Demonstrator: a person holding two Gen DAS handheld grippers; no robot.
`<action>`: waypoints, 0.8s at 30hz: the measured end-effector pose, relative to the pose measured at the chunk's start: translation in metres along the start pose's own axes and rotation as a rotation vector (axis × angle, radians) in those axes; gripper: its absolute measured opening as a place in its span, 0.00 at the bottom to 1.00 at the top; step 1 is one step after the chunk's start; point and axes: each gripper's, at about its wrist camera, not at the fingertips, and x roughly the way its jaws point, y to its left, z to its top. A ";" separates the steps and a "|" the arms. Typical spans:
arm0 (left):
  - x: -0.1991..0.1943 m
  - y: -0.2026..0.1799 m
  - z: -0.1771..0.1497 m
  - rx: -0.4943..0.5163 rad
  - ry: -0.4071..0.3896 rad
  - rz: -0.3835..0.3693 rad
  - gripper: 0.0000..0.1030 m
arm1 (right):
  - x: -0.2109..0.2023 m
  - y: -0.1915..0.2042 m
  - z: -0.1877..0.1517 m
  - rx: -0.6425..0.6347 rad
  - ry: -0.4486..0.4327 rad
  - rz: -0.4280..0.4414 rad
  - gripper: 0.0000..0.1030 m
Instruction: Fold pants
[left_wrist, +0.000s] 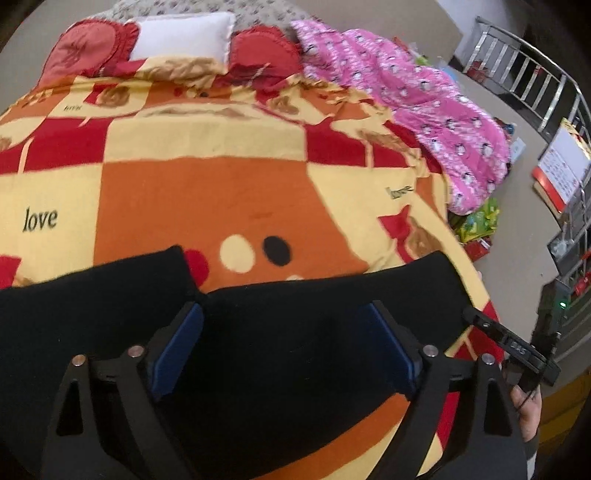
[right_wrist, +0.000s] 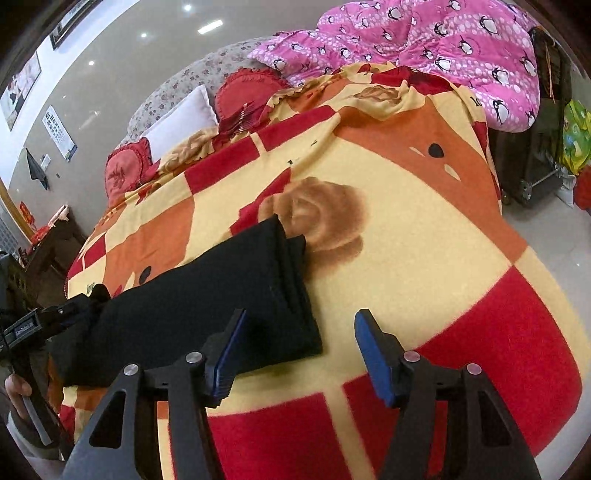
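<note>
Black pants (left_wrist: 280, 350) lie across the near part of a bed with an orange, yellow and red blanket (left_wrist: 207, 199). My left gripper (left_wrist: 284, 314) is open just above the pants, its blue pads (left_wrist: 181, 343) on either side of the cloth. In the right wrist view the pants (right_wrist: 221, 295) lie folded lengthwise, hem end toward the bed's middle. My right gripper (right_wrist: 299, 325) is open over the blanket (right_wrist: 424, 258), its left pad by the hem corner. The left gripper (right_wrist: 62, 314) shows at the far end of the pants there; the right gripper (left_wrist: 509, 343) shows at the left view's right edge.
A pink penguin quilt (left_wrist: 424, 96) is heaped at the bed's far right. Red cushions (left_wrist: 266, 55) and a white pillow (left_wrist: 184, 35) lie at the head. A metal railing (left_wrist: 535, 77) and bags (right_wrist: 576, 136) stand beside the bed.
</note>
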 end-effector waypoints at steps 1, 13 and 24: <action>-0.001 -0.003 0.001 0.010 -0.006 -0.005 0.86 | 0.000 0.001 0.000 -0.002 0.000 0.001 0.59; 0.030 -0.051 0.007 0.108 0.058 -0.111 0.87 | -0.002 0.009 -0.002 -0.015 -0.002 0.012 0.63; 0.083 -0.088 0.021 0.145 0.147 -0.196 0.87 | -0.007 0.001 -0.016 0.009 0.017 0.052 0.64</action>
